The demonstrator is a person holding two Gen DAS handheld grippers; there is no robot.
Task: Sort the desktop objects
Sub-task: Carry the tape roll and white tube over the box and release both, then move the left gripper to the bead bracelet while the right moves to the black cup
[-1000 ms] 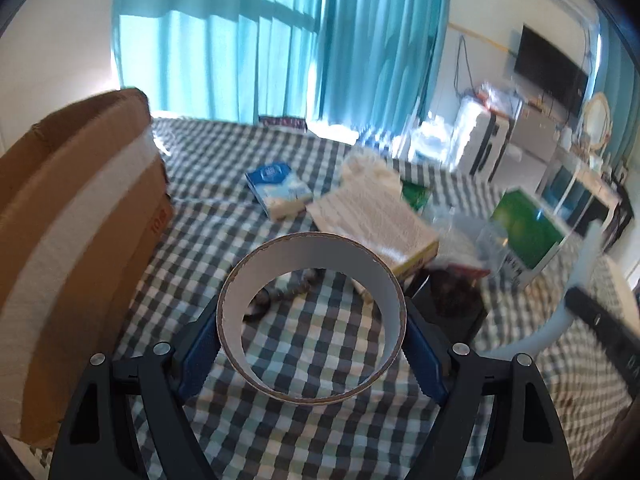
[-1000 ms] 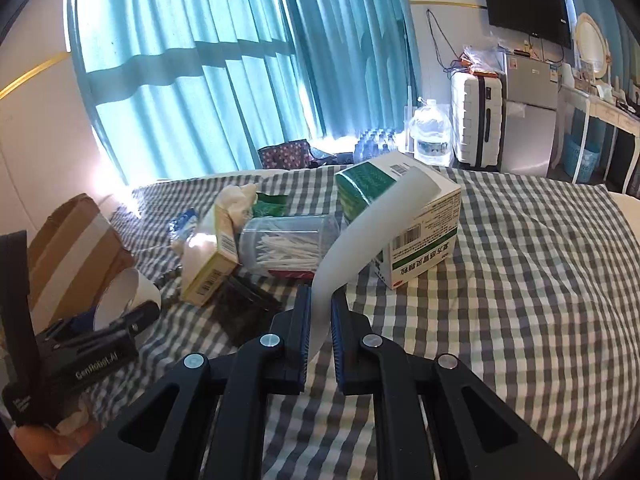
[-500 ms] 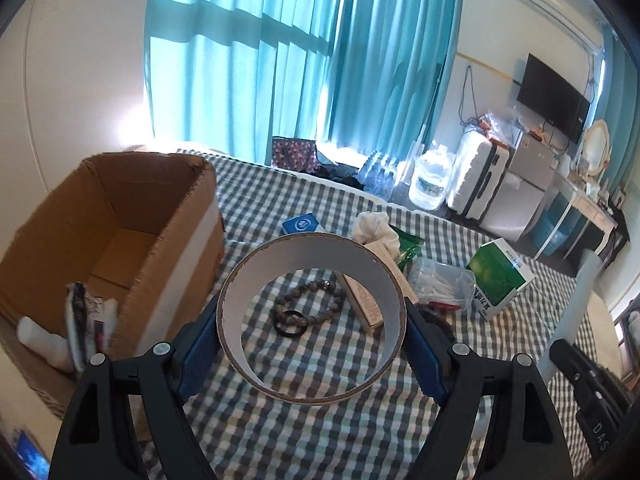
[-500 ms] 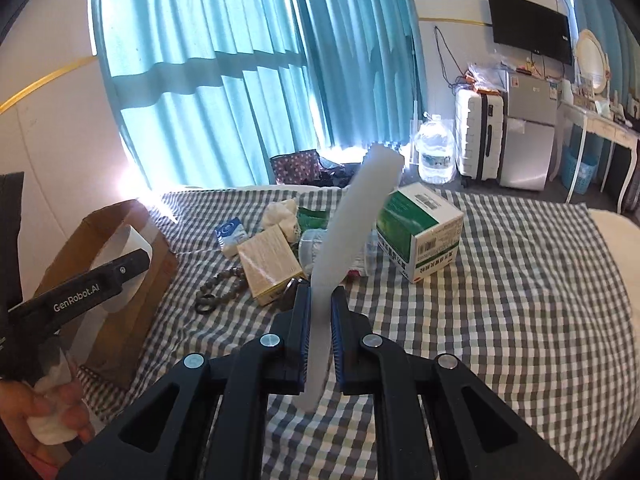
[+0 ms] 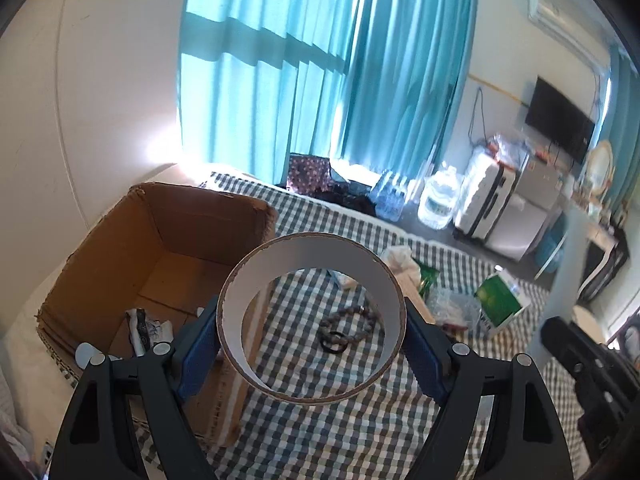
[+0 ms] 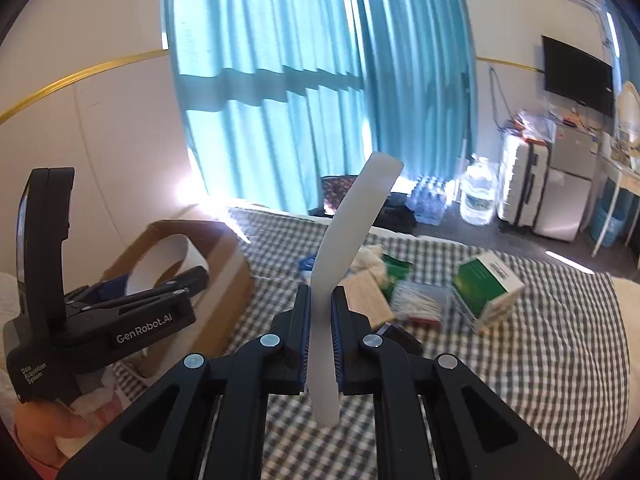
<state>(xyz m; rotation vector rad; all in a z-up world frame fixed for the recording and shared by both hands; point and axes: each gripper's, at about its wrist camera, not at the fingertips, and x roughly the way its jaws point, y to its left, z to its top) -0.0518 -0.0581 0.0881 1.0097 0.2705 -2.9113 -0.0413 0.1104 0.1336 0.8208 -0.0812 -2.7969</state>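
Above checked tablecloth [image 5: 320, 420]: both grippers loaded.
Left gripper [image 5: 312, 332] jaws wide, clamping cardboard ring [image 5: 310, 248] beside cardboard box [image 5: 168, 240]; right gripper [image 6: 320, 320] nearly closed on white strip [image 6: 348, 232].

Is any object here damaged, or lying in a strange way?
Yes. The cardboard box has a ragged rim. The green carton lies tipped on the checked cloth, among loosely piled items. Nothing looks spilled.

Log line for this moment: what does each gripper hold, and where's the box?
left gripper: shut on ring | right gripper: shut on white strip | box: open, left of ring | beads: on cloth
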